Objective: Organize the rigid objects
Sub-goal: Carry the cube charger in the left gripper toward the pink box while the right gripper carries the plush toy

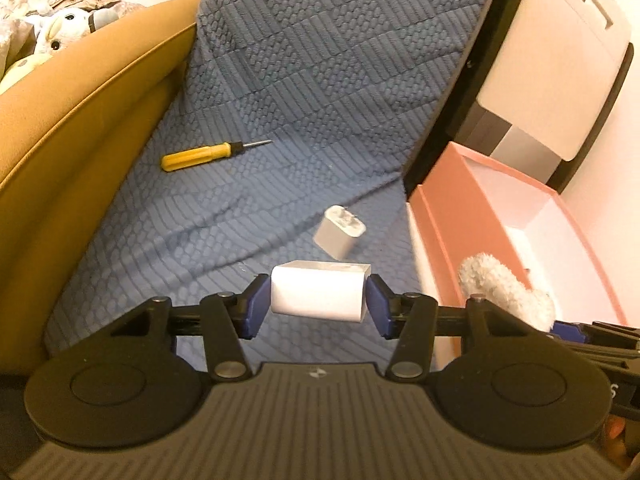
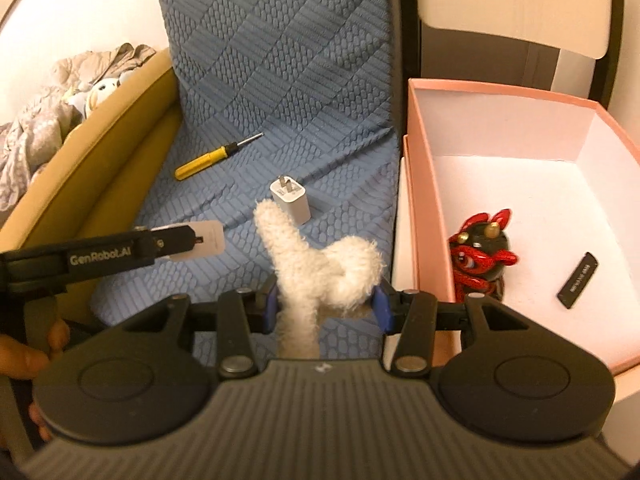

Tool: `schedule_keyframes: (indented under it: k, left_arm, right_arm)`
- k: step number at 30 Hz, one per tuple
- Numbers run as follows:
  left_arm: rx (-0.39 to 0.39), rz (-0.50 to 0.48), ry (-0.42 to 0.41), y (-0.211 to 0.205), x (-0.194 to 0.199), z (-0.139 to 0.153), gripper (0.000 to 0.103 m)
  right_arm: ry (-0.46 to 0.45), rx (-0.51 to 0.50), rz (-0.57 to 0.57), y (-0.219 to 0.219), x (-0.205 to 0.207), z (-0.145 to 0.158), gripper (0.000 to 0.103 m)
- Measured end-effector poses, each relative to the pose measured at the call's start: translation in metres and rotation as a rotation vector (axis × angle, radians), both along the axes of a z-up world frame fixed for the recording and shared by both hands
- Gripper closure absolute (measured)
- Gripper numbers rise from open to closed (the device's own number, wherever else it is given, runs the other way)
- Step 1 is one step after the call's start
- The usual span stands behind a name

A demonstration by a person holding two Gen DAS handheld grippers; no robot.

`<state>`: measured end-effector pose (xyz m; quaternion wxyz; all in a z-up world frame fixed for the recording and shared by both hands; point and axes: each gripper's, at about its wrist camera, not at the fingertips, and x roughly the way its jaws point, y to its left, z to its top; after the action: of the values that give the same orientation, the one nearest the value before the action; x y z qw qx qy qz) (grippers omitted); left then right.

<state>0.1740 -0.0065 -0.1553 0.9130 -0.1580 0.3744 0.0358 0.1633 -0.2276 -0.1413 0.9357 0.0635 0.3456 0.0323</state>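
Note:
My left gripper is shut on a white charger block, held above the blue textured cover. The same gripper shows at the left of the right wrist view with the block. My right gripper is shut on a fluffy white plush toy, whose tip appears beside the pink box. A second white charger with prongs up lies on the cover, also seen as the charger. A yellow screwdriver lies farther back, the screwdriver left of centre.
The pink box stands right of the cover and holds a red and black figurine and a small black bar. A tan cushion edge bounds the left. A white and black chair stands behind the box. A hand holds the left gripper.

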Motion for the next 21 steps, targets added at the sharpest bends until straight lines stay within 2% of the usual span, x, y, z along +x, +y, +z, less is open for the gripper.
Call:
schedule_keyframes:
  k: [7,21]
  left_arm:
    - [-0.002,-0.021,-0.031,-0.031,0.001,0.033,0.045]
    - [0.003,-0.083,-0.153,-0.111,0.035,0.121,0.045]
  right_arm:
    - [-0.036,0.016,-0.009,-0.023,-0.011,0.028,0.054]
    - [-0.175,0.031,-0.064,-0.088,-0.022,0.104,0.054]
